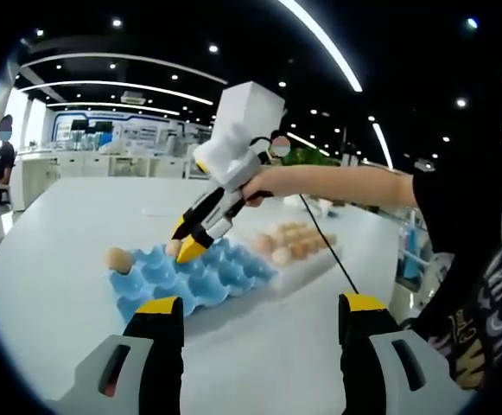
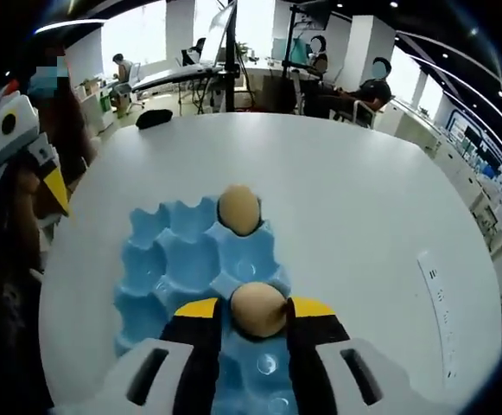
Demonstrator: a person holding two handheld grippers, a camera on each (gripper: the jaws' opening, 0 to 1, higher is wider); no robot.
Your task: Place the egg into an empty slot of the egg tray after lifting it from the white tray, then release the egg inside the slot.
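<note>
Left gripper (image 1: 255, 324) hangs back, jaws apart and empty. Right gripper (image 2: 257, 309) pinches the egg (image 2: 259, 309) over the blue egg tray (image 2: 168, 264) – another egg (image 2: 238, 208) sits at 12 o'clock. I'd sink it fully into an empty cup, then open slowly – white tray (image 1: 307, 268) is behind

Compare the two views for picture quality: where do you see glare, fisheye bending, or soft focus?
Left gripper view: ceiling light strips bow into curves, the round white table bulges, the background is dim. Right gripper view: bright glare from the windows at the top, the pale blue moulded egg tray and the brown egg in the yellow-tipped right gripper look sharp, while its grey jaw bases nearest the lens are soft.
</note>
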